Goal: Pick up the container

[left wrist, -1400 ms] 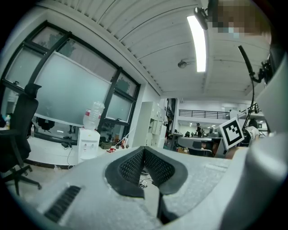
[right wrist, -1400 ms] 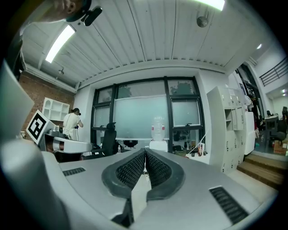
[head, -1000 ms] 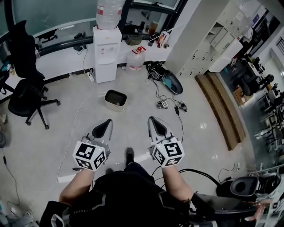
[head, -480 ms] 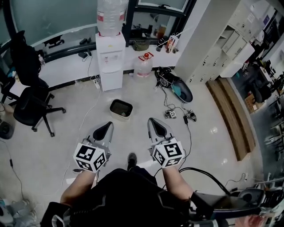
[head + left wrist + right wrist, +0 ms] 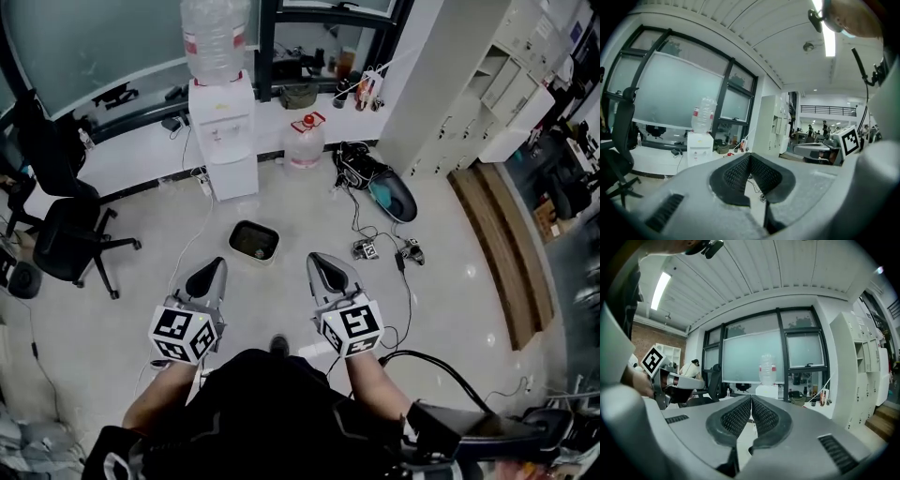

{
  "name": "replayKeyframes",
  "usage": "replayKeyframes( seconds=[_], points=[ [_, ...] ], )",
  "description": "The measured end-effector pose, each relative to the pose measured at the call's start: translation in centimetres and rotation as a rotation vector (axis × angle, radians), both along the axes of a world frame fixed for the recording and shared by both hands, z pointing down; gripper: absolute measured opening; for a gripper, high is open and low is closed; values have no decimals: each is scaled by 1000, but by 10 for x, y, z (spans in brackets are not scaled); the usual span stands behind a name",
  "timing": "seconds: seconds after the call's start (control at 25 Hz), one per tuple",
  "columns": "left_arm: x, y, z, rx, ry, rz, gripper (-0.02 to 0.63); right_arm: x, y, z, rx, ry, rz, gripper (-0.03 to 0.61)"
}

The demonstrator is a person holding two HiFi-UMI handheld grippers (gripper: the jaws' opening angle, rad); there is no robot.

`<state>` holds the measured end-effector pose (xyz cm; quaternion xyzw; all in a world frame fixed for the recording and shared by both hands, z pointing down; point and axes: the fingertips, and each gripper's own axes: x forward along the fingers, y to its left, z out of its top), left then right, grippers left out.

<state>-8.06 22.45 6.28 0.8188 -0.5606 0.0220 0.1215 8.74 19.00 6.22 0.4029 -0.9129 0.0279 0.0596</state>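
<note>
The container (image 5: 254, 241) is a small beige bin with a dark inside. It stands on the pale floor just ahead of both grippers in the head view. My left gripper (image 5: 211, 272) is held out level, short of the bin and to its left, jaws shut and empty. My right gripper (image 5: 321, 262) is held beside it, to the bin's right, its jaws likewise shut on nothing. In the left gripper view (image 5: 750, 157) and the right gripper view (image 5: 751, 399) the pads meet at the tips. The bin is hidden below the jaws in both gripper views.
A white water dispenser (image 5: 223, 136) with a bottle on top stands behind the bin. A spare water jug (image 5: 306, 141) sits to its right. Black office chairs (image 5: 66, 234) are at the left. Cables and small devices (image 5: 386, 251) lie on the floor at the right.
The person has walked forward. The bin, dispenser and jug have come nearer in the head view. Both grippers stay shut and level in front of the body.
</note>
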Motion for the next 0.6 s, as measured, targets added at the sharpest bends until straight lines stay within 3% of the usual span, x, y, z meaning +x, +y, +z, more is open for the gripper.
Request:
replayKeyframes(
  seconds=[0.36, 0.6],
  points=[
    [21, -54, 16, -39, -47, 33, 9, 12, -60, 17, -57, -45, -8, 9],
    [10, -94, 31, -36, -14, 41, 9, 9, -96, 25, -71, -95, 36, 9]
  ],
)
